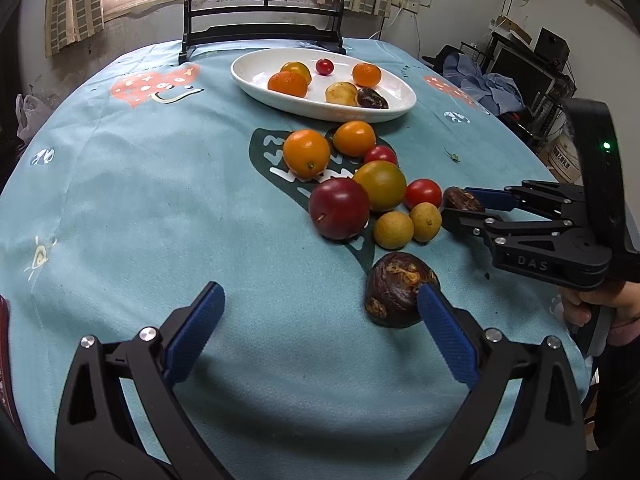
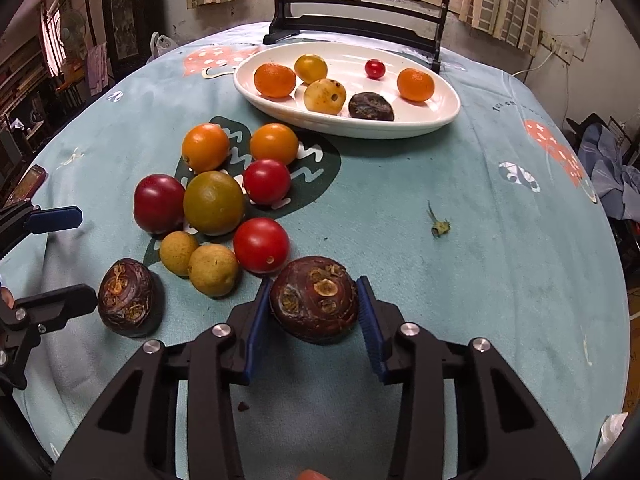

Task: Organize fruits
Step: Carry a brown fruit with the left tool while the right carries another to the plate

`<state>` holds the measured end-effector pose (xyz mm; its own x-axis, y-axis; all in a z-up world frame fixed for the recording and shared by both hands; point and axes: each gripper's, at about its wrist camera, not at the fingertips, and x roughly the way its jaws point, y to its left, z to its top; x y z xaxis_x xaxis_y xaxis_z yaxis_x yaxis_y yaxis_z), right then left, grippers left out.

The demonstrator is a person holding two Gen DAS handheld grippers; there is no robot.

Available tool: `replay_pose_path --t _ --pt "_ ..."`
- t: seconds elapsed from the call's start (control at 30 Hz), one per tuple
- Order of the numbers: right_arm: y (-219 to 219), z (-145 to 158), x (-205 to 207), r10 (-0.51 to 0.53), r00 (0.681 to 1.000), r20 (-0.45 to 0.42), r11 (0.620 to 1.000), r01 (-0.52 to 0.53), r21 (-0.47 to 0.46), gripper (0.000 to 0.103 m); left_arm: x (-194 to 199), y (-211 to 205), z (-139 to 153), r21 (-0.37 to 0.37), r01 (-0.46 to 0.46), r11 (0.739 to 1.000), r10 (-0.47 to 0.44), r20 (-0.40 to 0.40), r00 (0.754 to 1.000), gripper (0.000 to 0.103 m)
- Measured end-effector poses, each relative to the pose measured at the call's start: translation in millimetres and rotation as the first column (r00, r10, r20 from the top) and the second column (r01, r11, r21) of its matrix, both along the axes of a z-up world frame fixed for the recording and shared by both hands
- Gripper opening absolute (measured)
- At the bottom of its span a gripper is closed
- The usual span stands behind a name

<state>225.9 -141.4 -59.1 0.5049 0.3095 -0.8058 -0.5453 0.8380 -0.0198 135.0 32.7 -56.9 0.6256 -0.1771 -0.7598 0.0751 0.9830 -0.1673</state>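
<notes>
Two dark chestnuts: one clamped between R gripper pads, on cloth; other touches wide-open, empty L gripper's right finger. Plate w/ fruit far ahead.

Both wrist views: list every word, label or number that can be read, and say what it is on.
"DAS" – raised letters on the black body of the right gripper, seen in the left wrist view.
Small dark print on the tablecloth near the white plate: too small to read.
Label on a container at the room's edge: blurred, unreadable.
Nothing else legible.
</notes>
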Motion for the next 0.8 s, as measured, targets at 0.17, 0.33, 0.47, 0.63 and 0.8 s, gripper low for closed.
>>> replay_pose_path --t 0.17,0.33,0.47,0.63,0.8 --pt "-25.9 24.6 -22.9 -0.061 0.997 0.036 0.992 0.057 0.116 0.042 -7.2 -15.4 6.6 0.009 0.068 0.998 -0.068 0.041 0.997 0.097" --pt "-38.6 38.8 -42.7 -0.070 0.996 0.057 0.985 0.060 0.164 0.042 -3.4 -38.2 5.1 0.024 0.132 0.991 -0.133 0.031 0.991 0.086" --pt "-44.8 42.6 -53.2 -0.063 0.996 0.062 0.980 0.050 0.194 0.042 5.8 -47.1 -1.9 0.034 0.143 0.989 -0.142 -0.017 0.990 0.074" --pt "-49.7 41.3 -57.2 -0.066 0.996 0.056 0.976 0.053 0.211 0.042 11.1 -51.6 -5.8 0.054 0.143 0.988 -0.141 -0.048 0.989 0.069" --pt "-53.8 38.5 -57.5 -0.073 0.996 0.051 0.973 0.060 0.224 0.042 15.3 -53.1 -8.5 0.072 0.141 0.987 -0.136 -0.063 0.989 0.057"
